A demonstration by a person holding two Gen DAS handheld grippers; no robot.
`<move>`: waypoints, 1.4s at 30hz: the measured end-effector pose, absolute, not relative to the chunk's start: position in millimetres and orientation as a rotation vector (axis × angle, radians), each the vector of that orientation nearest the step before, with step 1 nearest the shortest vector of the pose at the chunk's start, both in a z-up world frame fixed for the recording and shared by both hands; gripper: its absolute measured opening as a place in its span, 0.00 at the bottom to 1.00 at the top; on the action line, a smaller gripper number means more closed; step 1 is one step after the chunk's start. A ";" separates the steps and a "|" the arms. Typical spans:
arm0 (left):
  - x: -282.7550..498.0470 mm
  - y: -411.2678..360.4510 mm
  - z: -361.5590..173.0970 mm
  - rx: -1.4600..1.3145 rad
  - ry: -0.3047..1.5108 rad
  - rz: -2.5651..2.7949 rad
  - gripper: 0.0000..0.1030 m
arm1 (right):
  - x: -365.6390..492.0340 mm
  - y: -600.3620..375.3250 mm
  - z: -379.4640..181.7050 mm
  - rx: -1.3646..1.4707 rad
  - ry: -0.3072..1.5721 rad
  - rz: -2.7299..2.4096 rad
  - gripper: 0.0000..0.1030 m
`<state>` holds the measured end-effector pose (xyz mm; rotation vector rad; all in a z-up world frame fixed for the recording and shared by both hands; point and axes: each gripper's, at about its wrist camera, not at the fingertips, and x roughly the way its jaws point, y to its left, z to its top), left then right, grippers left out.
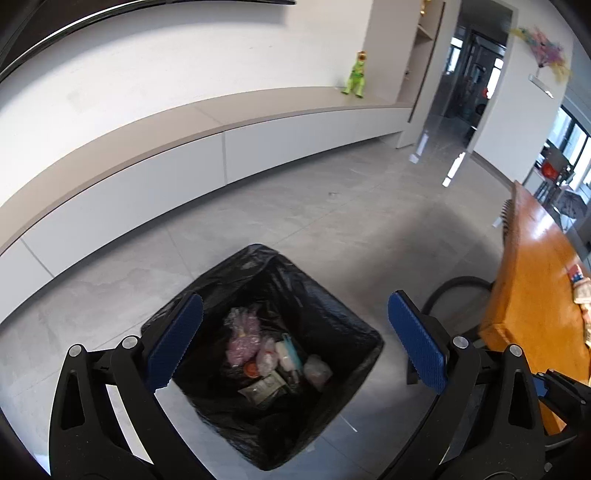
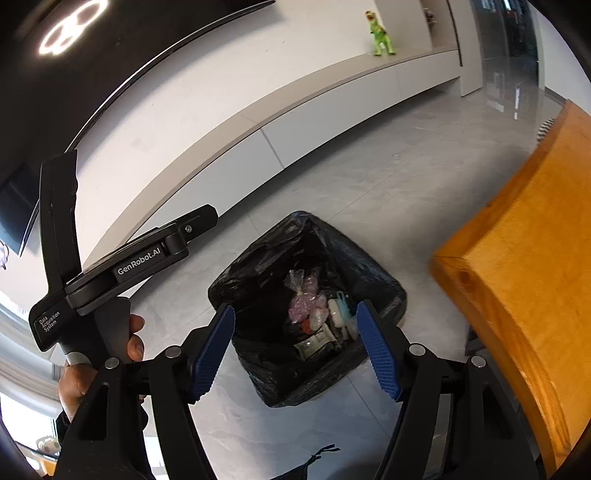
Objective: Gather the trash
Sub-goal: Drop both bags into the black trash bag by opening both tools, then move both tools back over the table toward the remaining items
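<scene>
Trash is seen lying loose at the bottom of a bin lined with a black bag; the bin stands on the grey tiled floor. Among the trash a crumpled pink-and-clear plastic wrapper, an orange bottle cap, a white and pale-blue plastic piece, a wad of clear film and a flat printed packet can be made out. The pieces are piled touching one another; finer detail is blurred.

The bag's rim is folded outward over the bin's edges, glossy and wrinkled. The mouth is open upward and the bin is only filled at the bottom.

Open floor is noted on the far side of the bin, up to a long low white cabinet along the wall. An orange wooden tabletop stands close on the right, its corner near the bin's right rim. A green toy dinosaur stands on the cabinet top, well apart from the bin.

The left tool is held above the bin, released, jaws spread wide with nothing between the blue pads. The right tool is likewise released and empty, jaws less wide, above the bin's near rim. In the right wrist view the left tool's body is seen gripped by a hand.
</scene>
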<state>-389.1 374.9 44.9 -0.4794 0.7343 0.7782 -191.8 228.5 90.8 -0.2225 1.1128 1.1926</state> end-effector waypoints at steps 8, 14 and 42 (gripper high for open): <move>-326.1 321.2 61.8 -0.437 0.723 0.579 0.94 | -150.9 160.0 102.6 -0.178 1.082 1.027 0.68; -260.9 270.0 61.7 -0.390 0.764 0.420 0.94 | -107.4 95.3 109.2 -0.093 1.066 0.887 0.68; -15.7 -12.0 45.5 -0.132 1.038 -0.178 0.94 | 15.7 -217.7 104.4 -0.103 0.945 0.278 0.56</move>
